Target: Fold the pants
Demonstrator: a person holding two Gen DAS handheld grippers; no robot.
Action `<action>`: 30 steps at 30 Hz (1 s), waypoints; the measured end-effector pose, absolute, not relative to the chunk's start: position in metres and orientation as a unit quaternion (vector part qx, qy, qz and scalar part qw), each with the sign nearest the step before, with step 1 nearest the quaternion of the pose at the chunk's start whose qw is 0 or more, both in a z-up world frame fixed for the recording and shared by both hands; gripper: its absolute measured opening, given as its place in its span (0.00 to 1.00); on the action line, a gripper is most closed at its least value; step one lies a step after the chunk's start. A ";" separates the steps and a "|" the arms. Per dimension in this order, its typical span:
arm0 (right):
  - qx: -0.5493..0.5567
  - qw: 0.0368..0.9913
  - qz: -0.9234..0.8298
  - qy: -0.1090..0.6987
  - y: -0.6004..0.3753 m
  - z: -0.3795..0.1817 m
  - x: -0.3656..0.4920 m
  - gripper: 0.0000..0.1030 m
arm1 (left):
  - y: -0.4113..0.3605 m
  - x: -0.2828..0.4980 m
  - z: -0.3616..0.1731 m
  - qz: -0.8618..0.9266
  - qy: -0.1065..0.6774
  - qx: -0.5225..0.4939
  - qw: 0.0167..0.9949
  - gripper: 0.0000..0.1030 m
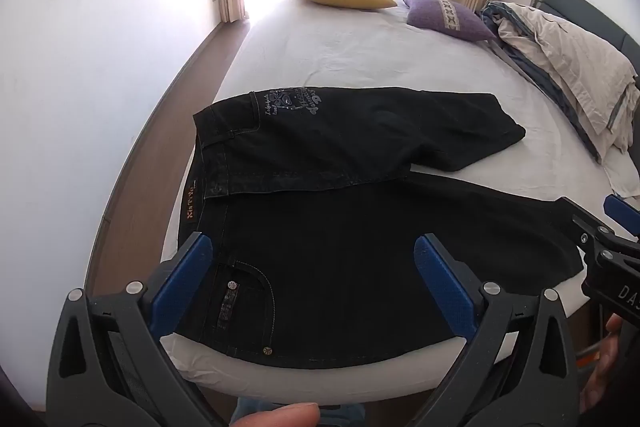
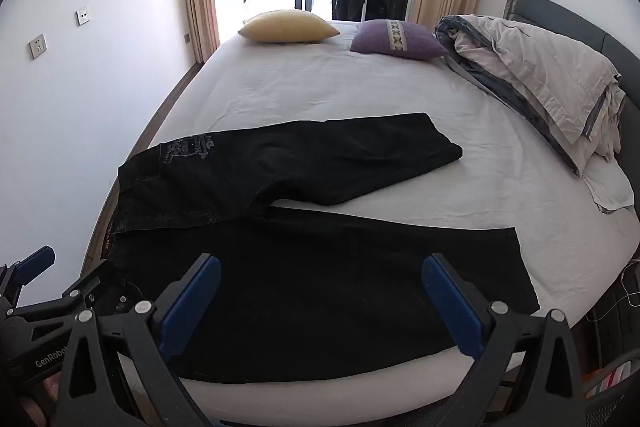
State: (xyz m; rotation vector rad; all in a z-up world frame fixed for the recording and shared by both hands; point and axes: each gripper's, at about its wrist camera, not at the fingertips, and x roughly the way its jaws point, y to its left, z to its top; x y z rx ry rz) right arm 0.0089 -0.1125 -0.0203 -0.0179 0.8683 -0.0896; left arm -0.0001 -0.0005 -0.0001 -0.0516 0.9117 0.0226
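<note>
Black denim pants (image 1: 340,227) lie spread flat on the white bed (image 1: 360,59), waistband to the left, legs splayed to the right. The far leg (image 1: 440,123) angles away; the near leg runs along the bed's front edge. My left gripper (image 1: 312,255) is open and empty, above the waist and front pocket. My right gripper (image 2: 320,279) is open and empty, above the near leg of the pants (image 2: 320,267). The right gripper shows at the right edge of the left wrist view (image 1: 600,227), near the leg's hem.
A yellow pillow (image 2: 288,26) and a purple pillow (image 2: 396,39) lie at the bed's far end. A crumpled duvet (image 2: 552,91) is heaped along the right side. A white wall (image 2: 80,87) and a strip of wooden floor run along the left.
</note>
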 end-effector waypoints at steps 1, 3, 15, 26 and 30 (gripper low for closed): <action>-0.009 0.906 -0.042 0.420 -0.112 -0.020 0.009 1.00 | -0.001 -0.001 0.000 0.009 0.440 -0.026 0.898 1.00; -0.003 0.903 -0.038 0.428 -0.113 -0.020 0.009 1.00 | -0.002 -0.004 0.000 0.010 0.439 -0.029 0.898 1.00; -0.010 0.900 -0.041 0.433 -0.135 -0.036 -0.004 1.00 | 0.004 0.000 -0.015 0.007 0.451 -0.037 0.892 1.00; -0.012 0.899 -0.045 0.436 -0.129 -0.035 -0.001 1.00 | 0.001 -0.003 -0.013 0.005 0.451 -0.033 0.892 1.00; -0.011 0.899 -0.046 0.435 -0.129 -0.035 -0.001 1.00 | 0.001 -0.002 -0.013 0.005 0.451 -0.033 0.892 1.00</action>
